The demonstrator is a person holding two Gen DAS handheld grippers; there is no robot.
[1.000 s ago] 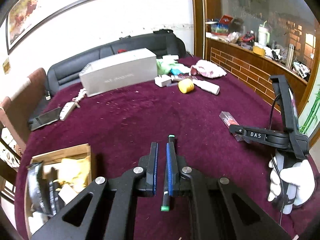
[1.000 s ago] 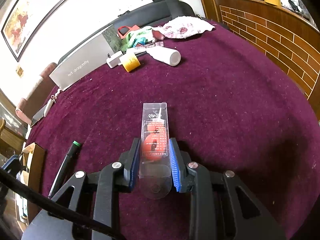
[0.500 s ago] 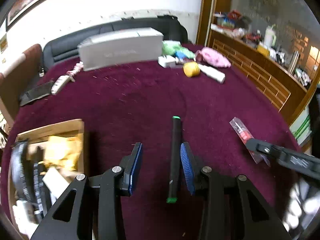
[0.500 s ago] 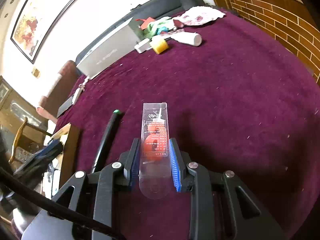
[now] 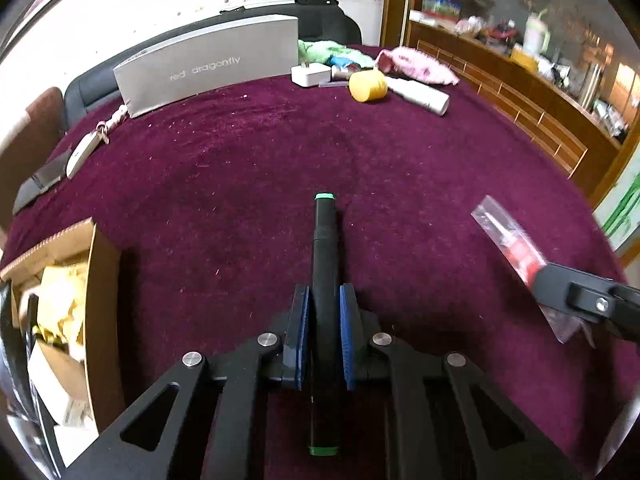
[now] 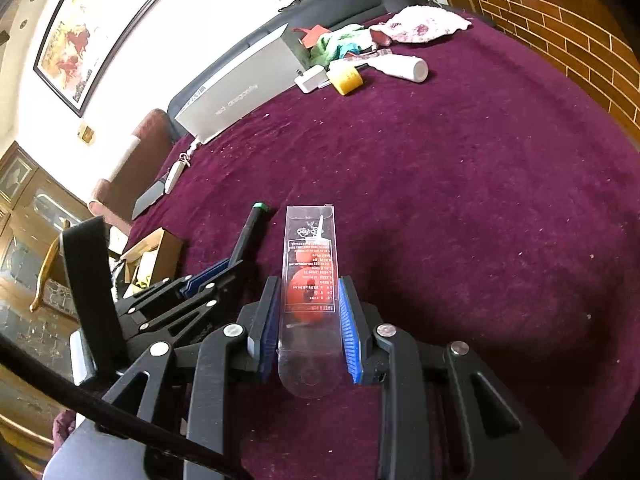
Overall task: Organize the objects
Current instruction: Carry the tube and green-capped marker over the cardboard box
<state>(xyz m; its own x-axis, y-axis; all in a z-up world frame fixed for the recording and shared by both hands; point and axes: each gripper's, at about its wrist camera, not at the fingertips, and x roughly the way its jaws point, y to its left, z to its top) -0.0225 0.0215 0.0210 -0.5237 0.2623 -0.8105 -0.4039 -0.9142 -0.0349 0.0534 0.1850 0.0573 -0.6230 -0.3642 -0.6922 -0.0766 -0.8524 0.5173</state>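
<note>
A black pen (image 5: 325, 232) with green ends lies lengthwise on the maroon tablecloth (image 5: 240, 168). My left gripper (image 5: 323, 296) is shut on its middle, blue pads against both sides. In the right wrist view the same pen (image 6: 250, 236) sticks out of the left gripper (image 6: 216, 272). My right gripper (image 6: 308, 284) is shut on a clear plastic packet (image 6: 310, 240) holding a red tube, lifted off the cloth. That packet (image 5: 508, 236) shows at the right of the left wrist view. An open cardboard box (image 5: 100, 280) full of items sits at the left table edge.
At the far side stand a silver box (image 5: 208, 68), a white charger (image 5: 310, 74), a yellow roll (image 5: 368, 86), a white bottle (image 5: 420, 96) and cloths (image 5: 416, 66). A white key fob (image 5: 82, 152) and a dark card (image 5: 40, 184) lie far left. A brick-fronted counter (image 6: 560, 32) borders the right.
My left gripper, shut beside the pen a second ago, opened around it, sank and closed on it. My right gripper carried the packet toward the left gripper.
</note>
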